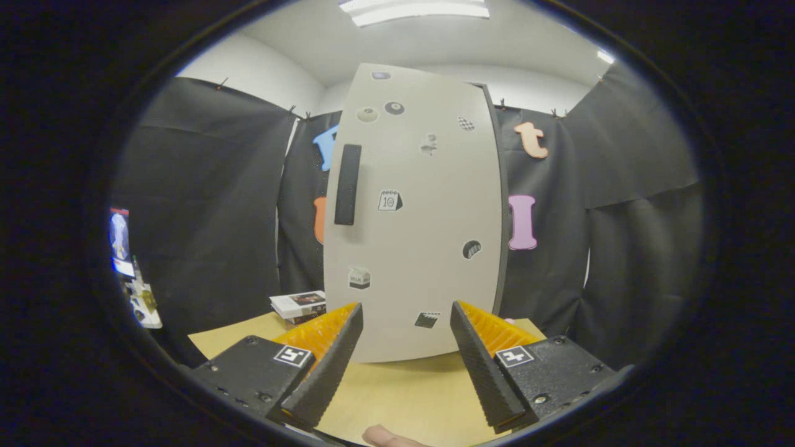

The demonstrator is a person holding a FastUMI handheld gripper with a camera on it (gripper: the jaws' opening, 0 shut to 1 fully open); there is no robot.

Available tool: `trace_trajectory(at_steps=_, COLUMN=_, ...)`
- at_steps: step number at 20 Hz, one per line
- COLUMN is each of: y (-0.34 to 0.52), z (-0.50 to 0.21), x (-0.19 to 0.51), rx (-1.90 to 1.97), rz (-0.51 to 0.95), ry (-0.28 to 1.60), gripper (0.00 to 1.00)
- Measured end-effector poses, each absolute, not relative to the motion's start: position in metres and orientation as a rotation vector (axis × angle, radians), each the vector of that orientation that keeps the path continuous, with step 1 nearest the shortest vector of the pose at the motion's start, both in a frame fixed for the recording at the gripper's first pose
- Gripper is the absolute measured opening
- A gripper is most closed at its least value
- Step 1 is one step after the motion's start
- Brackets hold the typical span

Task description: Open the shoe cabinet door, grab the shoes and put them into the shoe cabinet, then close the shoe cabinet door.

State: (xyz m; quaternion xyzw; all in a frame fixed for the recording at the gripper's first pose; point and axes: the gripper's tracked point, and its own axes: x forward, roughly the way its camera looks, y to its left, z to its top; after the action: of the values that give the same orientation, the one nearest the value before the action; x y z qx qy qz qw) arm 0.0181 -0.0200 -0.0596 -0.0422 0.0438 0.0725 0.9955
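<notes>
Cabinet door (413,211): smooth, pale, closed; small stickers, one reading "10".
Handle (348,184): dark vertical bar.
Fingers (407,323): ridged, spread, empty.

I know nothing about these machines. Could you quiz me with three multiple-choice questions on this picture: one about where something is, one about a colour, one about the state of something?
1. Where is the handle on the cabinet door?
A. near its left edge, upper half
B. at its bottom centre
C. near its right edge

2. What colour is the door?
A. bright red
B. pale grey
C. dark blue

3. How do the jaws of the gripper stand?
A. shut on the handle
B. shut on a shoe
C. apart, holding nothing

Answers:
1 A: the dark vertical bar sits by the left edge.
2 B: the panel is pale grey with small stickers.
3 C: table and door show in the wide gap between them.
</notes>
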Motion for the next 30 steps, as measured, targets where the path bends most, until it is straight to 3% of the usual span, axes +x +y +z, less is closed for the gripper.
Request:
trace_trajectory(at_steps=12, y=-0.037, z=0.004, x=-0.026, rx=-0.078, rz=0.037, ry=-0.029, gripper=0.97)
trace_trajectory(at_steps=30, y=-0.021, z=0.006, x=-0.033, rx=-0.01, rz=0.119, ry=-0.104, gripper=0.97)
